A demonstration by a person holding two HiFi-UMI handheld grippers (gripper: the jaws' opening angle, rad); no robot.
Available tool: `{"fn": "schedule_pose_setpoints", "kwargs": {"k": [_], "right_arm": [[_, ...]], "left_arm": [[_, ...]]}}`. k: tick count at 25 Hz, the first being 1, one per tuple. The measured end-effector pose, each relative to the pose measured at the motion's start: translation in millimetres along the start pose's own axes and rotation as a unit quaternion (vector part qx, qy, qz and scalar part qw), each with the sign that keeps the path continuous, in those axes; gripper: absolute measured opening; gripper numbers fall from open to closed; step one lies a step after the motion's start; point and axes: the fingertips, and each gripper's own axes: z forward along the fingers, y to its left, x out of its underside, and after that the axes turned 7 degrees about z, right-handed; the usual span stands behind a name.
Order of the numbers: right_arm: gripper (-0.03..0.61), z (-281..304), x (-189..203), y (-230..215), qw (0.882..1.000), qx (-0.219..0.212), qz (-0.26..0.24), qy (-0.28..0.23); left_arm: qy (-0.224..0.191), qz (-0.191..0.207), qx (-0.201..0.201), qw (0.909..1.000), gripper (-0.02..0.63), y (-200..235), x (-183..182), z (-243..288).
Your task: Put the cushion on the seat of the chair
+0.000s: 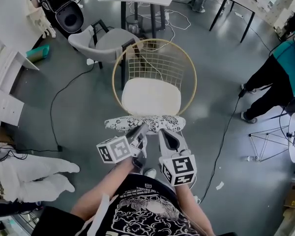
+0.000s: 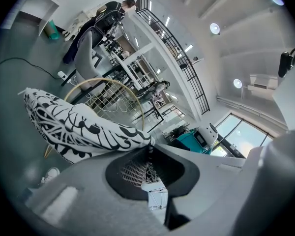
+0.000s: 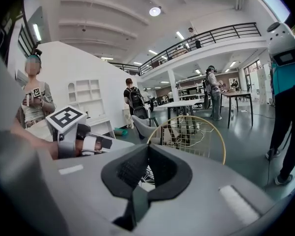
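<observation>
Black-and-white cushion [image 1: 145, 124], gripped by left tool [image 1: 140, 131] and seemingly right tool [image 1: 163, 132], fronts chair [image 1: 151, 96].

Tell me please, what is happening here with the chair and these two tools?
A person holds a two-jaw gripper in each hand. The left gripper and the right gripper are both shut on the near edge of a black-and-white patterned fabric cushion. The cushion is held up at the front of a round gold wire chair with a cream seat pad. It is not yet on the seat.
</observation>
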Motion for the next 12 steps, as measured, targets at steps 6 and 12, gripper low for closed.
{"fn": "schedule_pose_setpoints", "kwargs": {"k": [6,12], "right_arm": [[-0.005,29,-6,-16,1.000,-0.003,-0.002,0.012],[-0.005,62,-20,-39,1.000,0.010,0.005,0.024]], "left_arm": [[0.009,-0.005,0.015,0.9998,0.028,8,-15,33],[0.025,-0.009,0.024,0.9994,0.028,22,-40,68]]}}
